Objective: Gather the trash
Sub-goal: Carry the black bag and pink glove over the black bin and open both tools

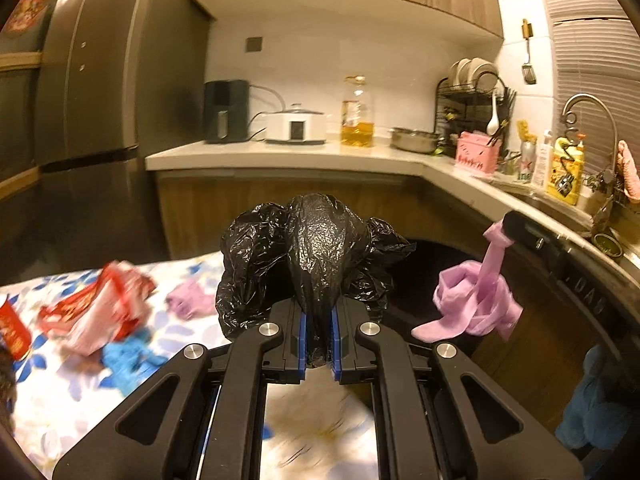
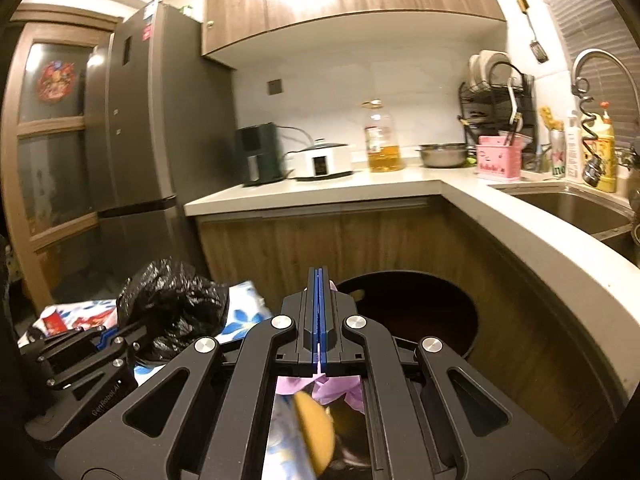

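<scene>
My left gripper (image 1: 319,320) is shut on a crumpled black plastic bag (image 1: 320,248), held above the edge of the floral-cloth table (image 1: 60,400); both also show in the right wrist view, the gripper (image 2: 108,340) and the bag (image 2: 172,304). My right gripper (image 2: 319,284) is shut on a thin purple plastic bag (image 2: 340,388) that hangs below its fingers; in the left wrist view the bag (image 1: 476,300) dangles from the gripper (image 1: 516,226) over a round black trash bin (image 2: 420,312). Red wrappers (image 1: 96,312), a purple scrap (image 1: 188,300) and a blue scrap (image 1: 128,356) lie on the table.
An L-shaped kitchen counter (image 2: 320,192) runs behind and to the right, with an oil bottle (image 2: 382,140), cooker (image 2: 324,162), steel bowl (image 2: 442,156), dish rack (image 2: 496,108) and sink (image 2: 572,208). A tall fridge (image 2: 140,140) stands at the left. A blue cloth (image 1: 592,408) hangs at the right.
</scene>
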{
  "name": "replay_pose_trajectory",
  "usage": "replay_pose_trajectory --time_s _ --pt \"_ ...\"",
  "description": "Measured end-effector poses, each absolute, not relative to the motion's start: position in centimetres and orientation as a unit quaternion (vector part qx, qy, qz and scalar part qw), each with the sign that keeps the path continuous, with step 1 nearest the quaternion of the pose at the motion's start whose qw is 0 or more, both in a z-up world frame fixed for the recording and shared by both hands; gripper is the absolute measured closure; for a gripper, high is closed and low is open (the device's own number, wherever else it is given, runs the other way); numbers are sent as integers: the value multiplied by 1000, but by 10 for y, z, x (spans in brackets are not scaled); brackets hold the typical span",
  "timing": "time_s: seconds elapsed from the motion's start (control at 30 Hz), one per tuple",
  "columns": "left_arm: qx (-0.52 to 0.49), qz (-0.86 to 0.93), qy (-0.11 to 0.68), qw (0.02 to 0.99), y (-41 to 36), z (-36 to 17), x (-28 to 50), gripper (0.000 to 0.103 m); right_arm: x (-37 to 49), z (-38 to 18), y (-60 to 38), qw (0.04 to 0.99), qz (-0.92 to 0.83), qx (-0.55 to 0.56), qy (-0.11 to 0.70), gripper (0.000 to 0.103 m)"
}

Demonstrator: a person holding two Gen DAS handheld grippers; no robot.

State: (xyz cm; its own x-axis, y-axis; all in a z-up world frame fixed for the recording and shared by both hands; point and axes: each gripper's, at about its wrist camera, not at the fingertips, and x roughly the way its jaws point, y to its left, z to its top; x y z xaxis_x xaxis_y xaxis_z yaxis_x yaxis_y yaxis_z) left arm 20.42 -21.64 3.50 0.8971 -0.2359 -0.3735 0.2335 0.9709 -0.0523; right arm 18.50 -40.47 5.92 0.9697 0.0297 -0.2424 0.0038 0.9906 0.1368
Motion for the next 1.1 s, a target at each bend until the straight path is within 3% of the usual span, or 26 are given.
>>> replay_pose_trajectory --time_s 0.4,0.9,1.0,1.1 --pt "10 -177 169 970 -279 35 247 94 221 46 -456 986 -17 95 135 102" --pt "29 -216 196 956 -319 4 284 92 251 23 -475 980 -23 94 174 102" --pt "35 -218 202 954 -321 -3 288 89 256 18 -479 978 -24 97 185 102" --pt "32 -218 212 952 -322 -7 291 79 259 15 -481 976 -23 103 192 102"
